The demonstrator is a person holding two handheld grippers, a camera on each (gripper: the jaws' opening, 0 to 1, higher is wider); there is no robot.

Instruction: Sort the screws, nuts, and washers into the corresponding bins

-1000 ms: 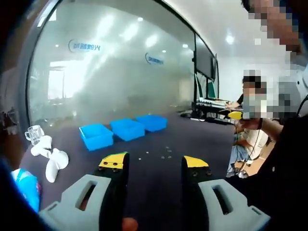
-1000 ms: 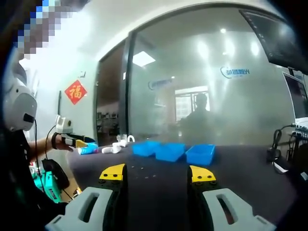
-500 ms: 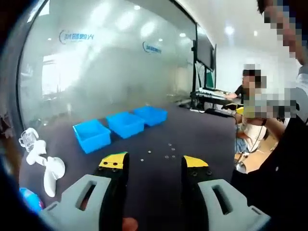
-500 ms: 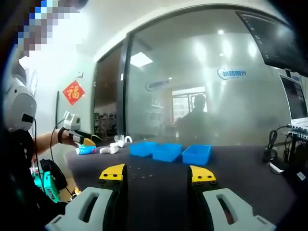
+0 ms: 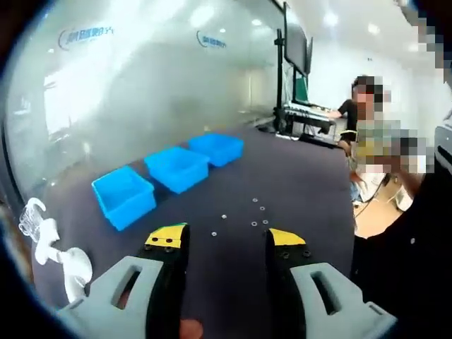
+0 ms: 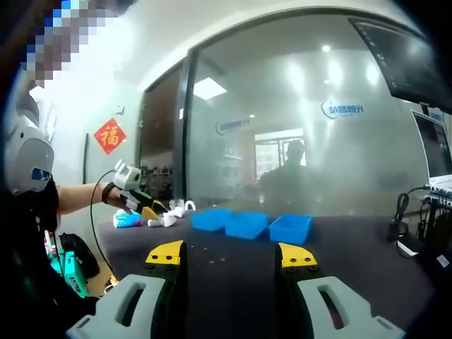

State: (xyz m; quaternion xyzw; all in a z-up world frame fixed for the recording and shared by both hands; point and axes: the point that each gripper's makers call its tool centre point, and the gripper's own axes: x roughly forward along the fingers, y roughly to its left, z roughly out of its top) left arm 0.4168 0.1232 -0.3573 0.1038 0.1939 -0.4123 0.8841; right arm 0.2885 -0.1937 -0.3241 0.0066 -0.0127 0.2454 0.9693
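Three blue bins [image 5: 175, 168] sit in a row on the dark desk [image 5: 304, 183], small hardware [image 5: 244, 220] scattered loose before them. Left gripper [image 5: 224, 240] has tipped down toward the pieces since a second ago; right gripper [image 6: 230, 254] stays level. Both jaws spread, empty; sorting not begun

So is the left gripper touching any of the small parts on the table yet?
Apart. In the left gripper view the left gripper is open, with dark table showing between its tips and the scattered small parts beyond.
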